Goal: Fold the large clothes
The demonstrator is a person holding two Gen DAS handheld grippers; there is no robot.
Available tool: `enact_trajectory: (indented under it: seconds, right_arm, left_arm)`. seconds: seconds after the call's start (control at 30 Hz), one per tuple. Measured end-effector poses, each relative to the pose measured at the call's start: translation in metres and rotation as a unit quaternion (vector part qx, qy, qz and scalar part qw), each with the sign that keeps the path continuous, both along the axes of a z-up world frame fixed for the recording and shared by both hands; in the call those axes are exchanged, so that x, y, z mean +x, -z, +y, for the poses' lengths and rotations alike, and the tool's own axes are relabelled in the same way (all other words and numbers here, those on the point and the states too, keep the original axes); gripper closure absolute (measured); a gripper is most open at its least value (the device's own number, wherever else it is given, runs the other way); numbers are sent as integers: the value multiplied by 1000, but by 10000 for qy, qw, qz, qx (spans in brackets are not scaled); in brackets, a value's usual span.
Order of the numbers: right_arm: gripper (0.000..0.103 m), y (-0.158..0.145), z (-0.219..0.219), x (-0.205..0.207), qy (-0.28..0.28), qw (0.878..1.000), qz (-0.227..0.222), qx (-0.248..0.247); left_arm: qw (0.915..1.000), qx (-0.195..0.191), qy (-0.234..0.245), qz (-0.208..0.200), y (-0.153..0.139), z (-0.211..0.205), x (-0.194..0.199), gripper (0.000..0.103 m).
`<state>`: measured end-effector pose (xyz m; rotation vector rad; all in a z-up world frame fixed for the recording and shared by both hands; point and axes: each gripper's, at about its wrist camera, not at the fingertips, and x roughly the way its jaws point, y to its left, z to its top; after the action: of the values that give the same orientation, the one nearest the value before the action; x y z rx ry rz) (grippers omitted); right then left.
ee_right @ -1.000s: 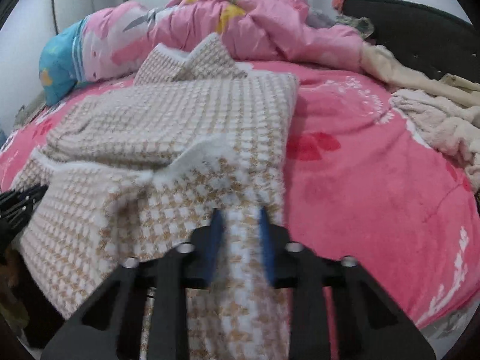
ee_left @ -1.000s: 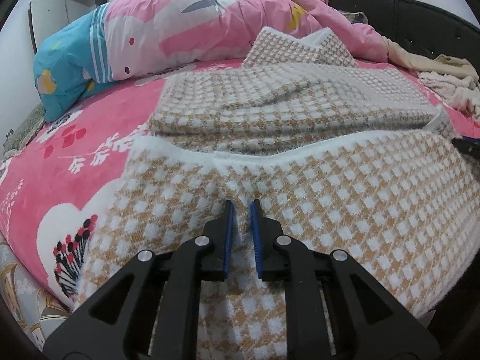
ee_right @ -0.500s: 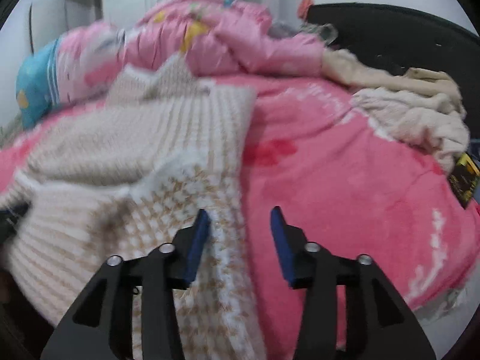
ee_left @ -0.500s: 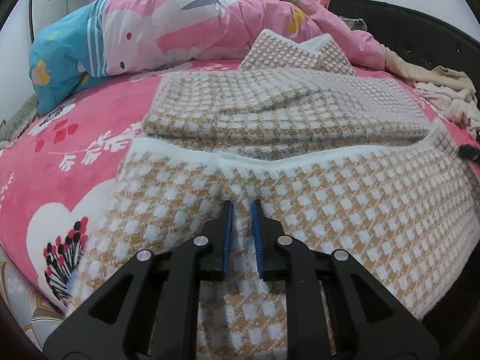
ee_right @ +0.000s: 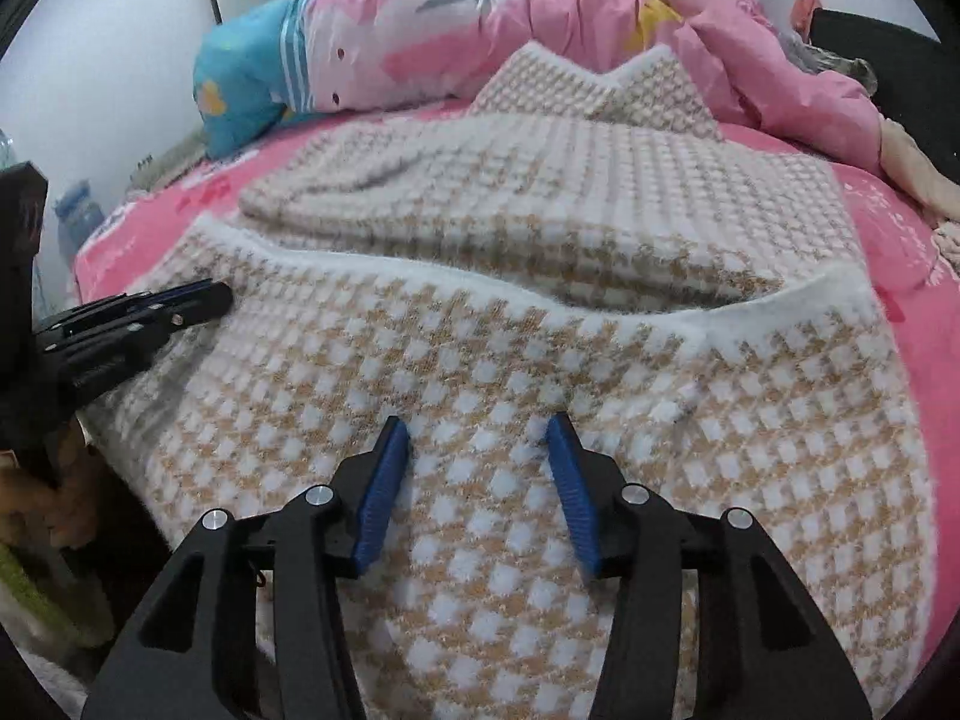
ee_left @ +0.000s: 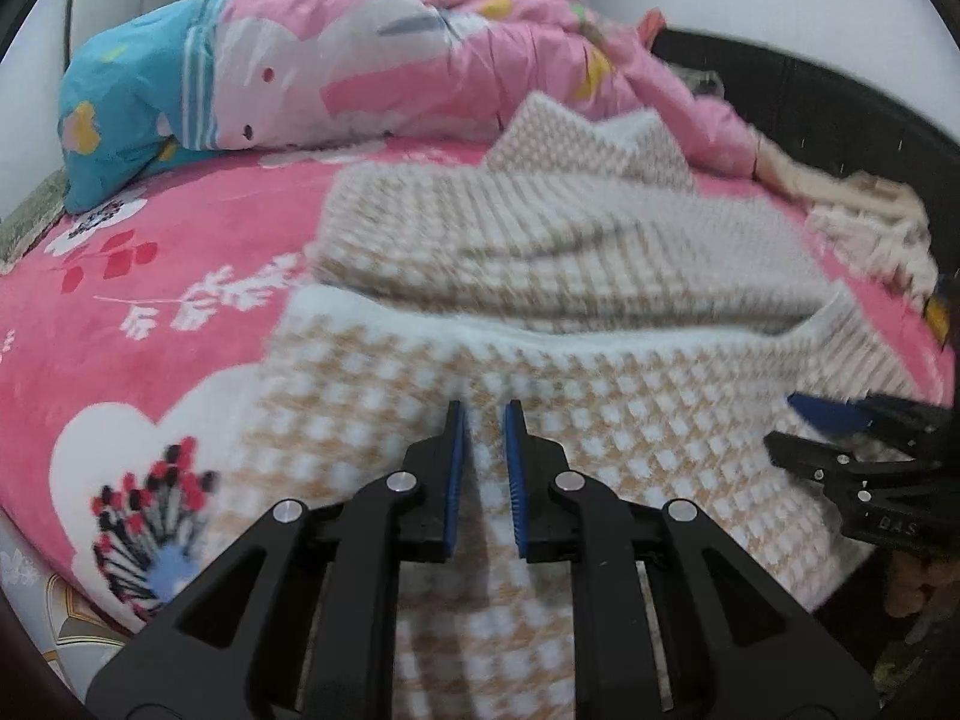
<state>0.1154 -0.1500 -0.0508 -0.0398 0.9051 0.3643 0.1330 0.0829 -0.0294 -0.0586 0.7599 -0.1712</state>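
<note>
A large tan-and-white checked knit garment [ee_left: 600, 276] lies spread on the pink bed, its near part folded over with a white fuzzy edge; it also shows in the right wrist view [ee_right: 540, 276]. My left gripper [ee_left: 482, 414] is shut on a pinch of the garment's near edge. My right gripper [ee_right: 477, 429] is open, empty, just above the garment's near part. The right gripper shows at the right of the left wrist view [ee_left: 840, 438]; the left gripper shows at the left of the right wrist view [ee_right: 150, 312].
The bed has a pink floral sheet [ee_left: 150, 300]. A pink and blue quilt [ee_left: 300, 72] is bunched at the far side. Beige clothes [ee_left: 870, 222] lie at the far right by a dark headboard [ee_left: 840, 108]. The bed's near edge drops off below the garment.
My right gripper let go of the garment's edge, opened, and swung left over the garment's middle. My left gripper keeps its pinch and has moved forward slightly.
</note>
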Motion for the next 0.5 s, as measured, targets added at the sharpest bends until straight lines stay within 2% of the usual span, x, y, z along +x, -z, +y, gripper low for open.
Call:
enact_trajectory:
  seconds: [0.03,0.1,0.13,0.2,0.23,0.33,0.43,0.5]
  right_arm:
    - [56,0,-3,-1,-2,10000,27,56]
    - [56,3,-7,1,-16,9999,42,150]
    - [56,3,-8,2,-8,9999,52,156]
    - [56,2,-9,1,-2,10000,43,83]
    - [56,2,-8,1,-4,10000,36,71]
    - [55,2,-4,2,-7,9999,48,134]
    - [55,3,-3,3,0,9999,43,105]
    - [55,3,-4,3,-7,9999,49,140]
  left_arm:
    - [9999,-122,-76,8,-1,9,1,84]
    - [9989,-121,-446,108,5,26,11,84]
    - [9981,-249,-543,170,6,34,15,86]
    - [9937,-847,-709,210,5,55,19,86]
    - [9923,-923,-797,216,5,61,21,86]
    - [9938,-568,-792,540,22,63,37,92]
    - [9949,-631,-648,440,35,69,43,94]
    - [9931,-911,-613,422,35,77,42,94]
